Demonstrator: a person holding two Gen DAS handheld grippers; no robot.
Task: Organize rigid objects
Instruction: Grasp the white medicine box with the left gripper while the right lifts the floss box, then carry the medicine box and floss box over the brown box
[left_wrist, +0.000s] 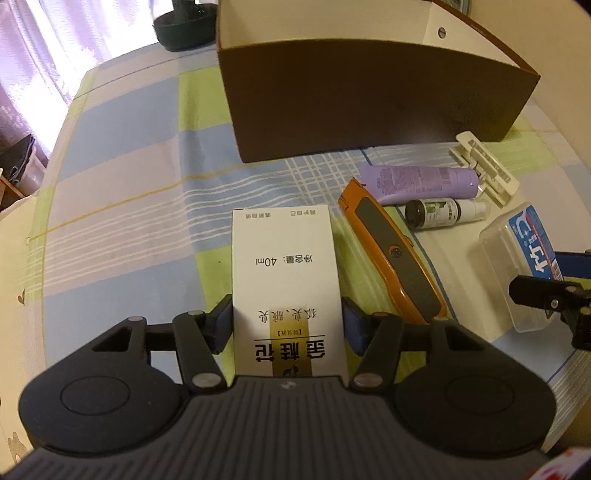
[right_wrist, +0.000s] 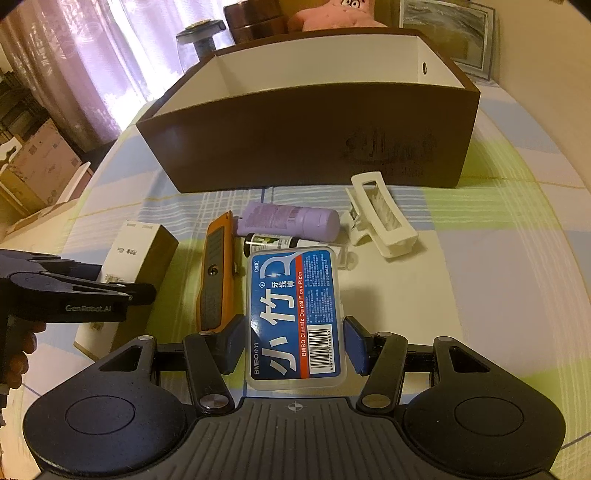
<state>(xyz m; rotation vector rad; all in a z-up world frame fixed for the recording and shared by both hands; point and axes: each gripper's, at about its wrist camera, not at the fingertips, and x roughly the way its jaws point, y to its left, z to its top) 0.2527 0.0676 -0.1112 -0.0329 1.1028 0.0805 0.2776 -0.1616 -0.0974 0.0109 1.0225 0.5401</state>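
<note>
My left gripper (left_wrist: 286, 325) is shut on a white 40ml carton (left_wrist: 284, 273), its blue pads pressed against both long sides; the carton also shows in the right wrist view (right_wrist: 138, 254). My right gripper (right_wrist: 293, 345) is shut on a clear floss-pick box with a blue label (right_wrist: 295, 314), which also shows in the left wrist view (left_wrist: 524, 258). Between them on the cloth lie an orange utility knife (left_wrist: 391, 251) (right_wrist: 216, 273), a purple tube (left_wrist: 421, 182) (right_wrist: 291, 221), a small dark spray bottle (left_wrist: 443, 212) and a white hair claw clip (right_wrist: 380, 221) (left_wrist: 487, 170).
A large brown open box with a white inside (left_wrist: 369, 99) (right_wrist: 314, 129) stands behind the objects. The table carries a checked blue, green and cream cloth (left_wrist: 129, 192). Curtains, a dark jar (left_wrist: 184, 26) and cardboard boxes stand beyond the table's left edge.
</note>
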